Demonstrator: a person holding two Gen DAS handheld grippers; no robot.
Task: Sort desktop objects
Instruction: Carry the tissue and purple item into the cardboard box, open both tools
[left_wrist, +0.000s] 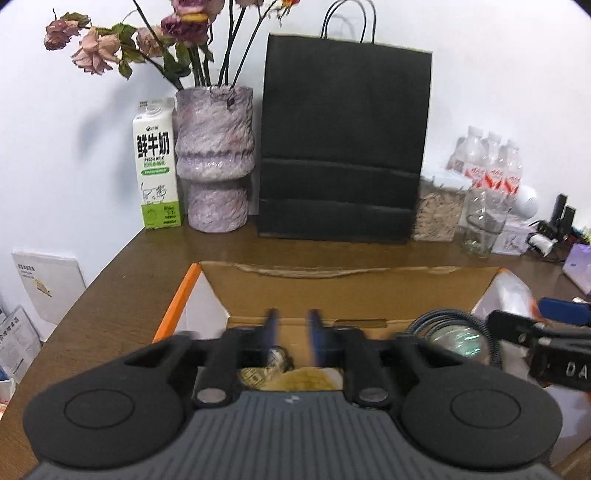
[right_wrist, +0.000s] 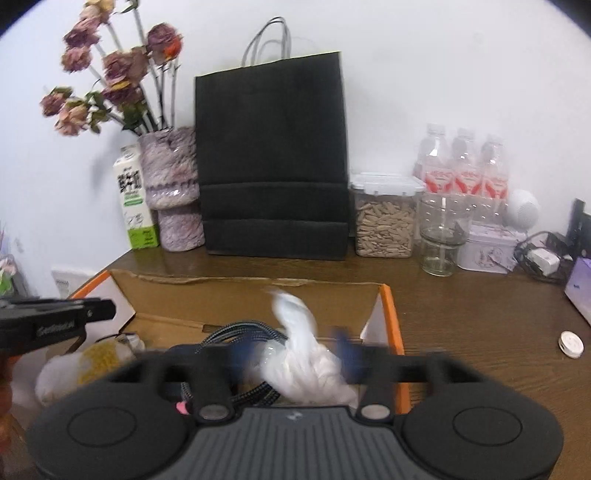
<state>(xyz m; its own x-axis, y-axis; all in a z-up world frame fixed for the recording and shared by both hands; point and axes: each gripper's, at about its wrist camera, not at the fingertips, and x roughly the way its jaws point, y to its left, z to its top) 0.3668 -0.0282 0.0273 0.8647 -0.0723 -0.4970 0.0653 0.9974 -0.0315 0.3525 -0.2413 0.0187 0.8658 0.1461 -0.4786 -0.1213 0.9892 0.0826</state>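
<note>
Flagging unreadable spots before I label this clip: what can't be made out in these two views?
- Left wrist view: the items under the left claw in the cardboard box are mostly hidden by the claw's body.
- Right wrist view: the white plastic bag between the right claw's fingers is motion-blurred; contact cannot be judged.
- Right wrist view: the braided cable is partly covered by claw and bag.
- Right wrist view: print on the milk carton is too blurred to read.

A box (right_wrist: 389, 314) sat on the tabletop (right_wrist: 480, 314), a cable (right_wrist: 243, 332) inside it. Behind stood a bag (right_wrist: 273, 166), with a vase (right_wrist: 173, 192) to its left.
</note>
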